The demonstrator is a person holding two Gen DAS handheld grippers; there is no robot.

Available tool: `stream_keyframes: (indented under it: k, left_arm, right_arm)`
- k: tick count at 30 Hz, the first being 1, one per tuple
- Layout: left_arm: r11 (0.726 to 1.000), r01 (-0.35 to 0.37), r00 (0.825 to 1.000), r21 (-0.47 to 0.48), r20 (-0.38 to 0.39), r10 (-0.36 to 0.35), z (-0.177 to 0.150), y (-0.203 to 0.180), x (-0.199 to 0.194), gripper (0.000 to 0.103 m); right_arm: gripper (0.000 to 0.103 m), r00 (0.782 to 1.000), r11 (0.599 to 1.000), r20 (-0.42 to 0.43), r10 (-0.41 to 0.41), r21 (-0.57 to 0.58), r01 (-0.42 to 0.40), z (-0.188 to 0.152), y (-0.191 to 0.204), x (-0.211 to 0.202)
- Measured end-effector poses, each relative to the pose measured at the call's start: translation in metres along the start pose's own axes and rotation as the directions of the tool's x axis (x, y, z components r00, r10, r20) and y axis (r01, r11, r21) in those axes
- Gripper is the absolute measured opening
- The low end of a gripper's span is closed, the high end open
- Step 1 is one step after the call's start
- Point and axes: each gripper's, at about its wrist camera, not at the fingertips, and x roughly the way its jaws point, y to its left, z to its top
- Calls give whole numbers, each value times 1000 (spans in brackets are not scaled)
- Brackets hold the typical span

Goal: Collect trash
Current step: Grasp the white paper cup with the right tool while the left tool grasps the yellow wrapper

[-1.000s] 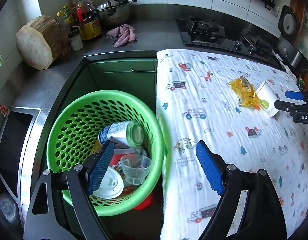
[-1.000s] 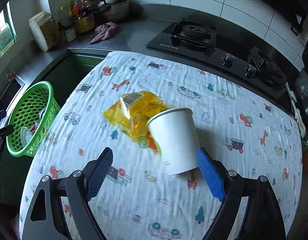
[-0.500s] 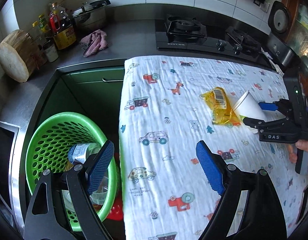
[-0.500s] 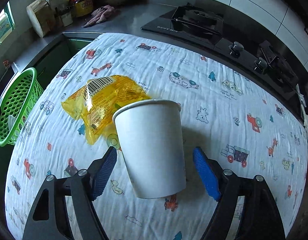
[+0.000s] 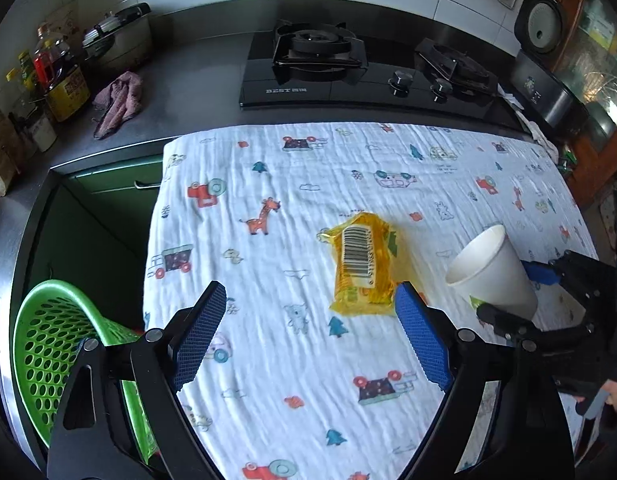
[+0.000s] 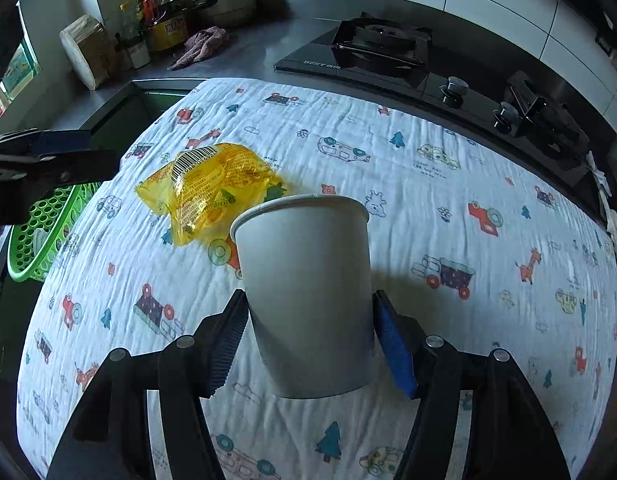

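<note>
white paper cup [image 6: 306, 292] clamped between right gripper [image 6: 308, 344] fingers, left gripper [image 5: 308, 336] fingers apart over yellow wrapper [image 5: 362, 266]

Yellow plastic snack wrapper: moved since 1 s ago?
No. The yellow plastic snack wrapper lies on the same patch of the printed cloth, beside the same wheel print; only the camera closed in.

Both tools are built from matte black plastic. On the left gripper [image 5: 310, 334], two angular black fingers [image 5: 422, 344] are seen, each faced with a blue pad of fine cross-hatched texture and pinned by round silver screws at the joints. The same build is shown on the right gripper [image 6: 310, 344]: black linkage arms with triangular cut-outs, ribbed blue pads, silver screw heads. A bit of bare skin is glimpsed behind the right gripper in the left wrist view.
</note>
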Motion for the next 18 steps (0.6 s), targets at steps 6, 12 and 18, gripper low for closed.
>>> stream_keyframes:
  k: [6, 12, 18]
  left_arm:
    - [1000, 6, 998, -1, -70, -6, 15, -19, 41, 85]
    - [1000, 2, 994, -3, -105, -3, 17, -27, 62, 84]
    - [999, 28, 992, -19, -124, -30, 10, -26, 72, 56]
  right_arm:
    - [61, 1000, 1000, 11, -6, 16, 5, -16, -7, -15]
    - [61, 1000, 1000, 5, -10, 28, 10, -29, -11, -21]
    - [61, 1000, 999, -5, -10, 38, 10, -36, -11, -22]
